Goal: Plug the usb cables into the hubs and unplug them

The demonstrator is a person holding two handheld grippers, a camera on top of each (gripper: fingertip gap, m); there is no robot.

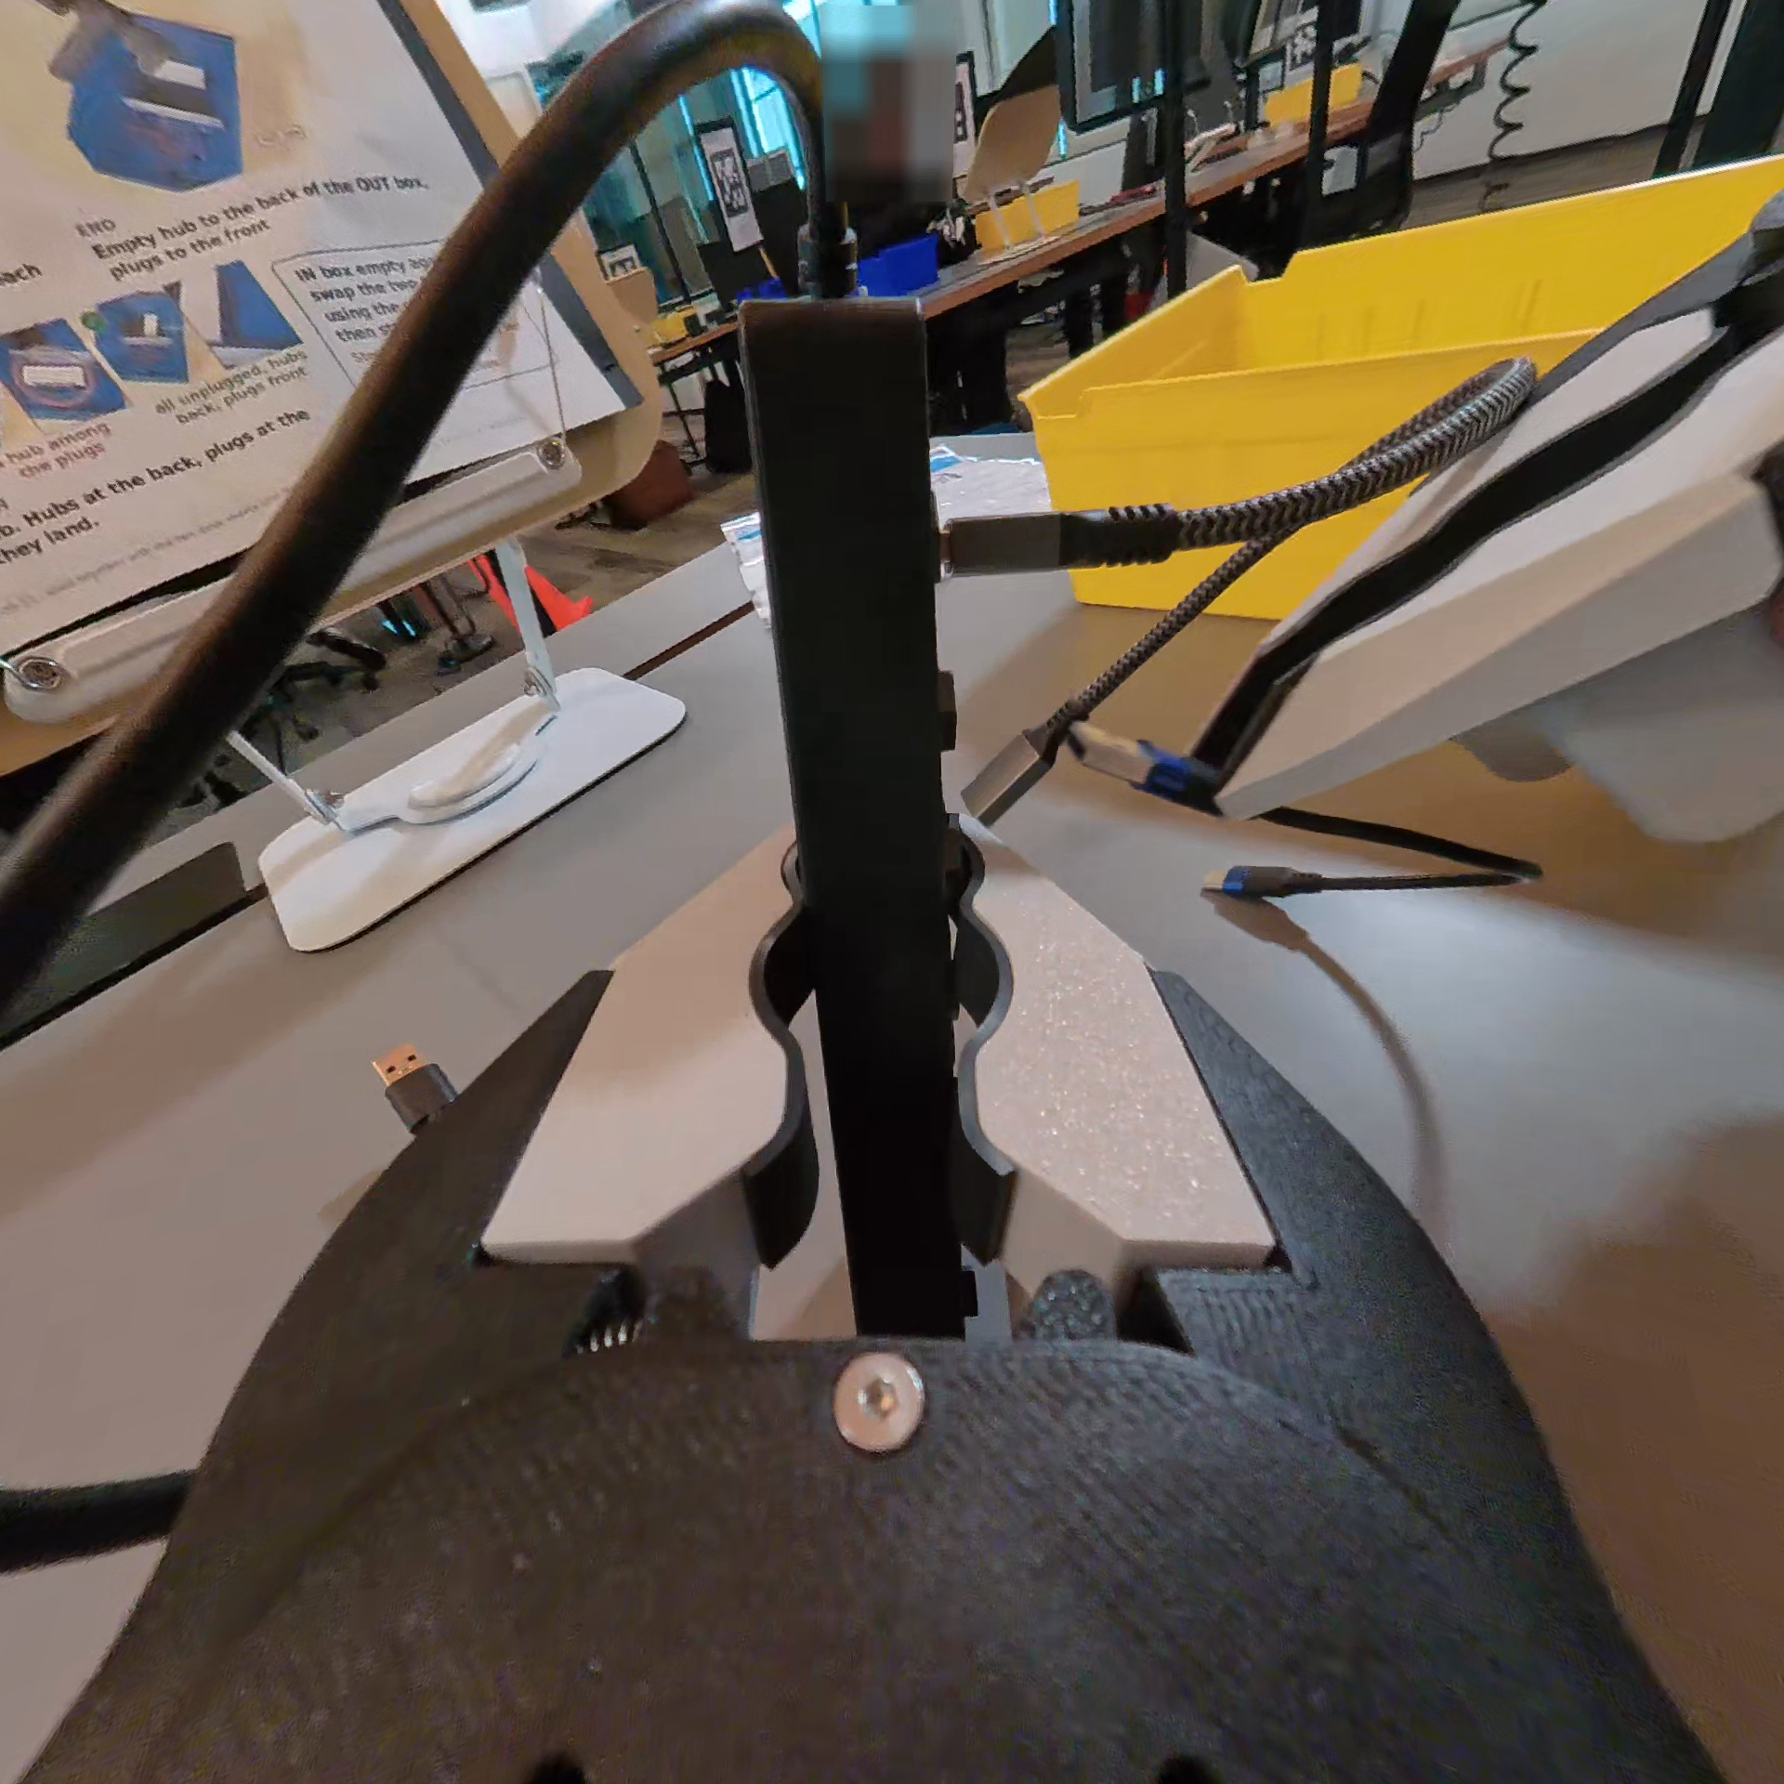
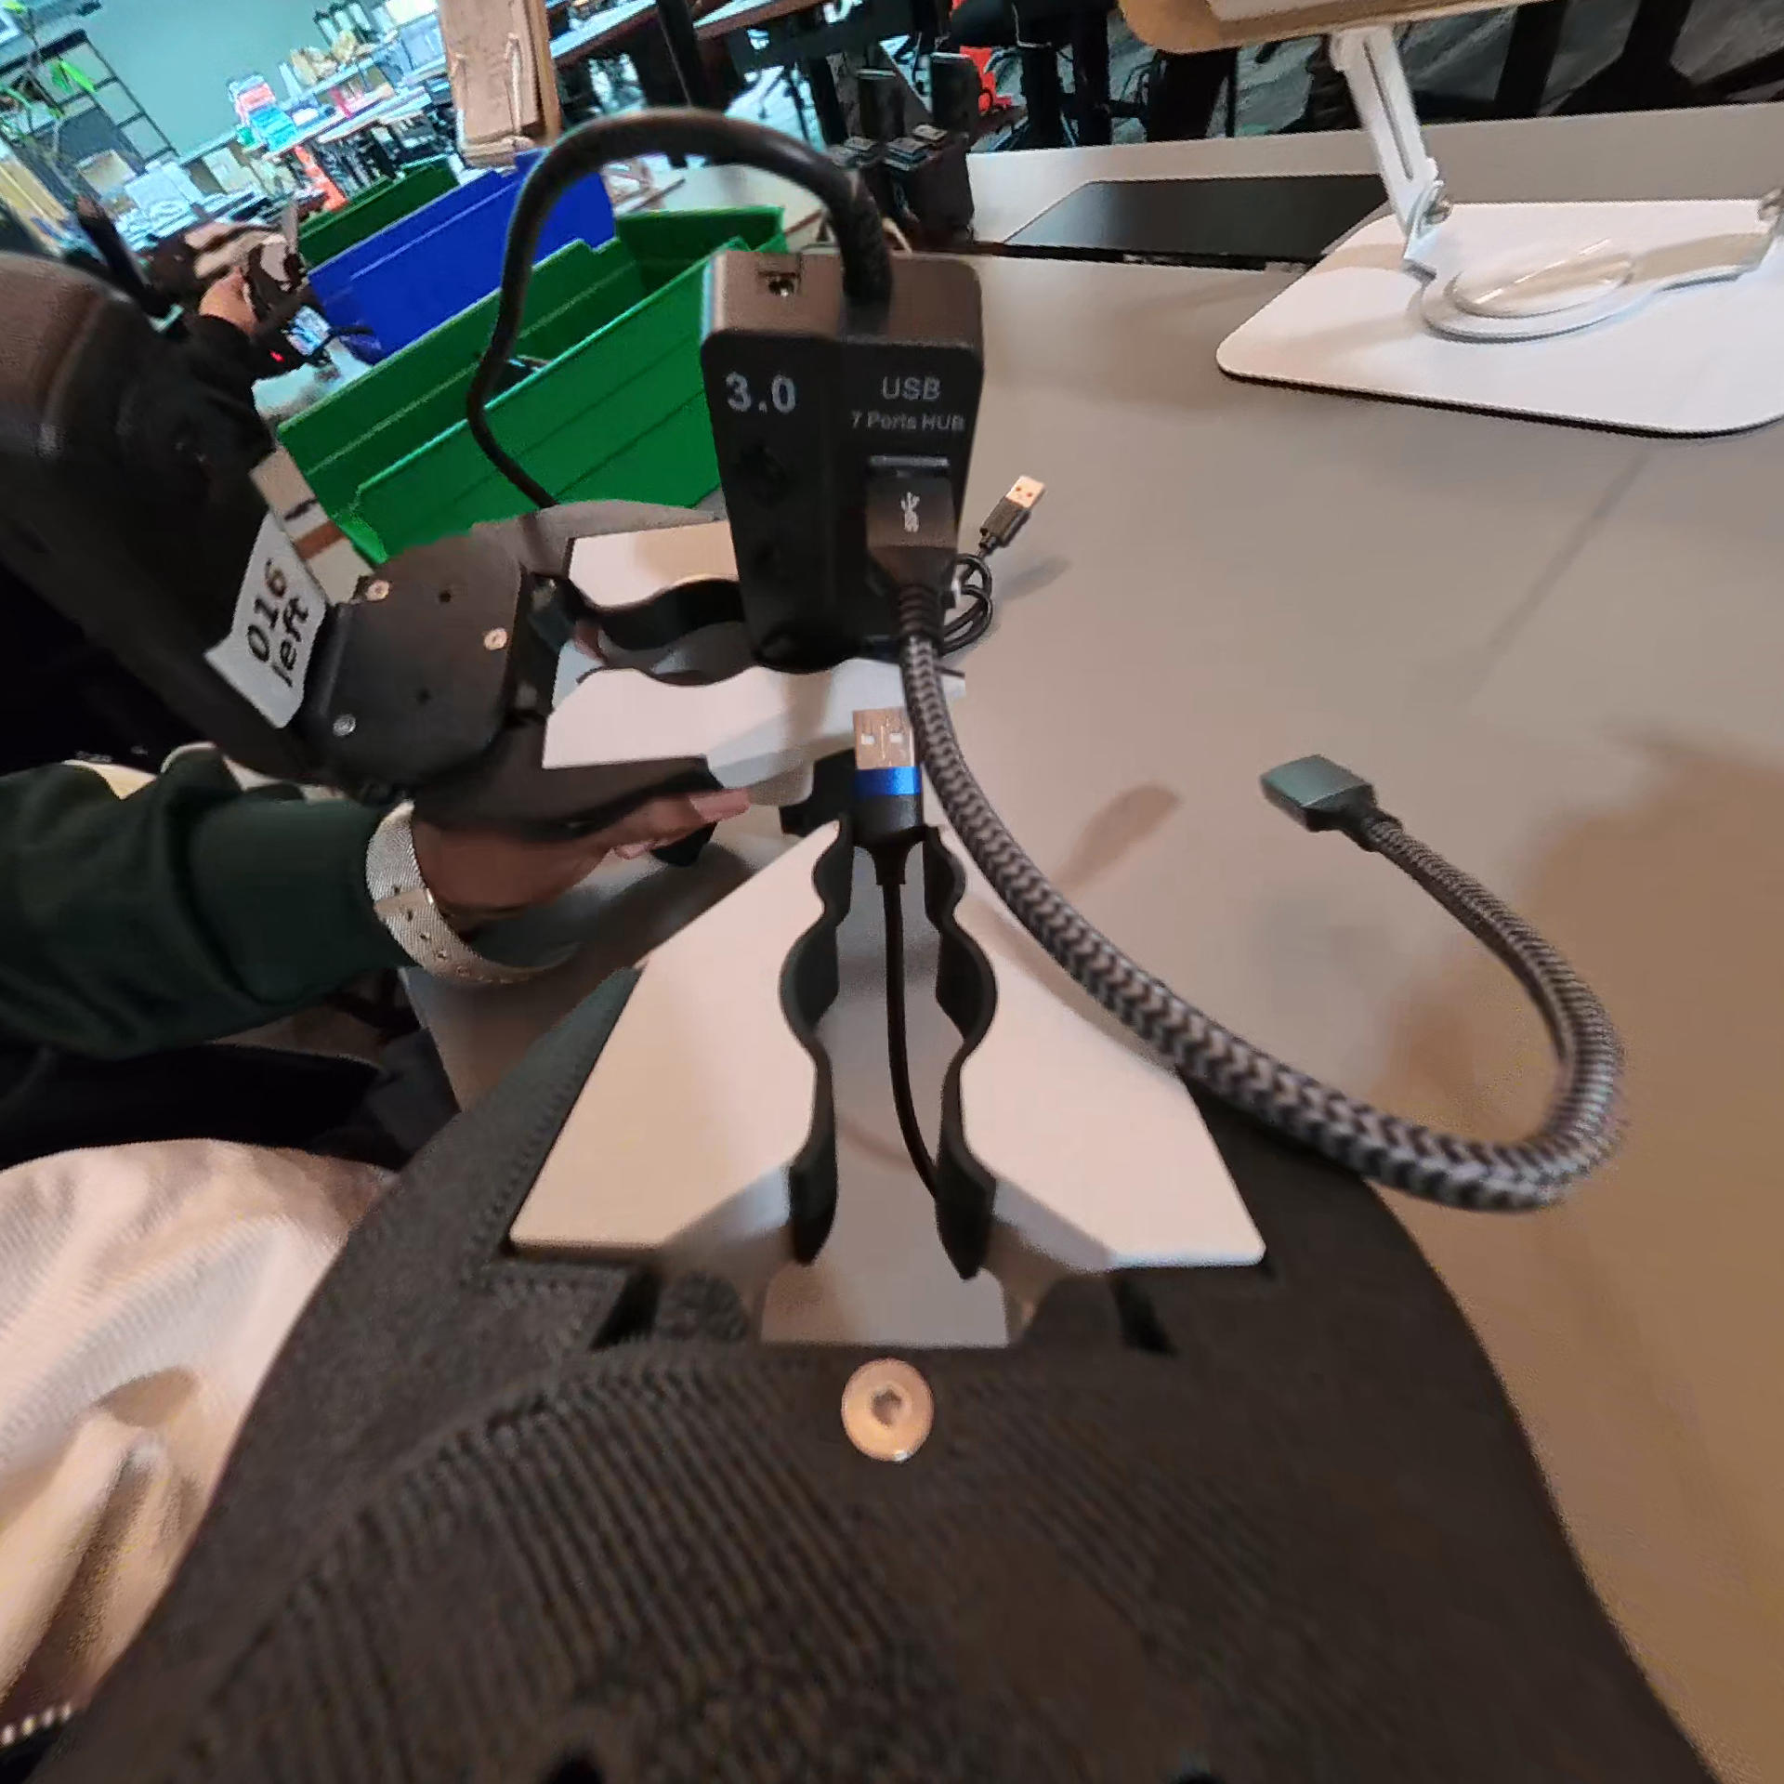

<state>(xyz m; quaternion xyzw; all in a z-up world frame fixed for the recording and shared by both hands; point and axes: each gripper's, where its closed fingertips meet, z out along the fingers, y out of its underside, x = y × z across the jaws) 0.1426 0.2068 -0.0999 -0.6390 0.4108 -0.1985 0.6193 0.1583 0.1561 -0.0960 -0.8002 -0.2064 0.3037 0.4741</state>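
My left gripper (image 1: pixel 874 869) is shut on a black USB hub (image 1: pixel 850 627) and holds it upright above the table; its thick black cable (image 1: pixel 386 405) loops off to the left. A braided cable's plug (image 1: pixel 1014 545) sits in an upper port. My right gripper (image 2: pixel 883 840) is shut on a blue-collared USB plug (image 2: pixel 883 763). The plug points at the hub (image 2: pixel 840 463), a short gap away, below the braided plug (image 2: pixel 907 521). The left gripper (image 2: pixel 772 656) shows there too. The right gripper (image 1: pixel 1207 787) enters the left wrist view from the right.
The braided cable's free grey end (image 2: pixel 1318 787) hangs to the right. Another blue plug (image 1: pixel 1255 880) and a small black plug (image 1: pixel 410 1081) lie on the grey table. A yellow bin (image 1: pixel 1351 386), green bin (image 2: pixel 541 425), blue bin (image 2: pixel 434 251) and white stand base (image 2: pixel 1545 319) surround the area.
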